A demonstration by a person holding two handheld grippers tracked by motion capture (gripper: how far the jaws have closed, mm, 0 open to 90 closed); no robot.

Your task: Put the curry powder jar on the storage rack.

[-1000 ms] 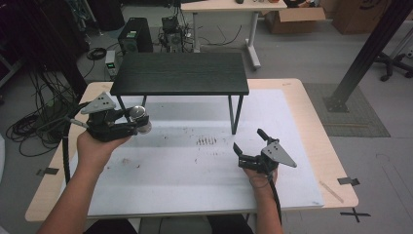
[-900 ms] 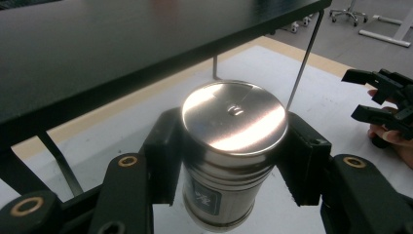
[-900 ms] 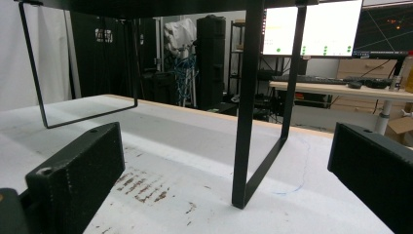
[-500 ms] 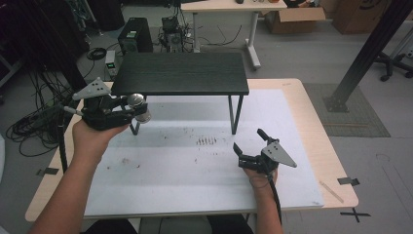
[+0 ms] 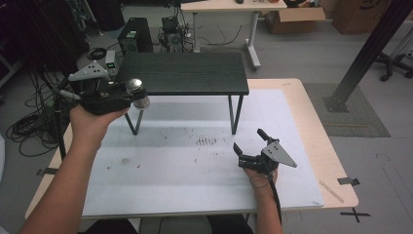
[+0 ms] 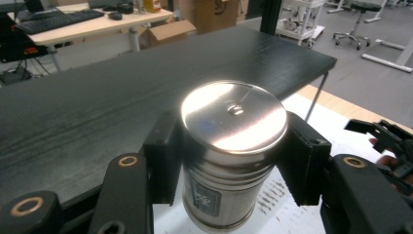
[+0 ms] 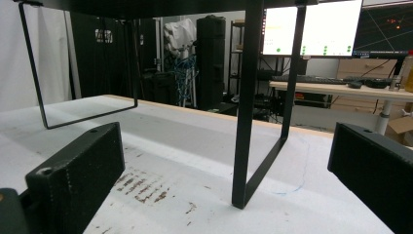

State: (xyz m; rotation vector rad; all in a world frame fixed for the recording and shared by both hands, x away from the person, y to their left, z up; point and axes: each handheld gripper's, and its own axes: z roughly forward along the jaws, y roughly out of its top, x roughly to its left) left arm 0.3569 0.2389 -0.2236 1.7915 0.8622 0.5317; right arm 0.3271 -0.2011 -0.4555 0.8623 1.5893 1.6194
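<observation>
A silver metal can (image 6: 229,146) with a shiny lid and a dark label stands upright between the jaws of my left gripper (image 6: 229,161), which is shut on its sides. In the high view the can (image 5: 138,93) and the left gripper (image 5: 134,97) hang in the air at the left front corner of the small black shelf table (image 5: 185,73), about level with its top. My right gripper (image 5: 248,145) rests low on the white mat (image 5: 185,165), right of centre, its jaws open and empty. In the right gripper view the shelf's black leg frame (image 7: 253,122) stands just ahead.
The black shelf top (image 6: 122,83) stretches out behind the can. Thin black metal legs (image 5: 234,114) hold it over the white mat. Rust-coloured marks (image 5: 207,141) stain the mat near the middle. Desks, boxes and cables stand on the floor beyond the table.
My left gripper has risen with the can, from beside the shelf's left leg up to the level of the shelf top. The right gripper has stayed still.
</observation>
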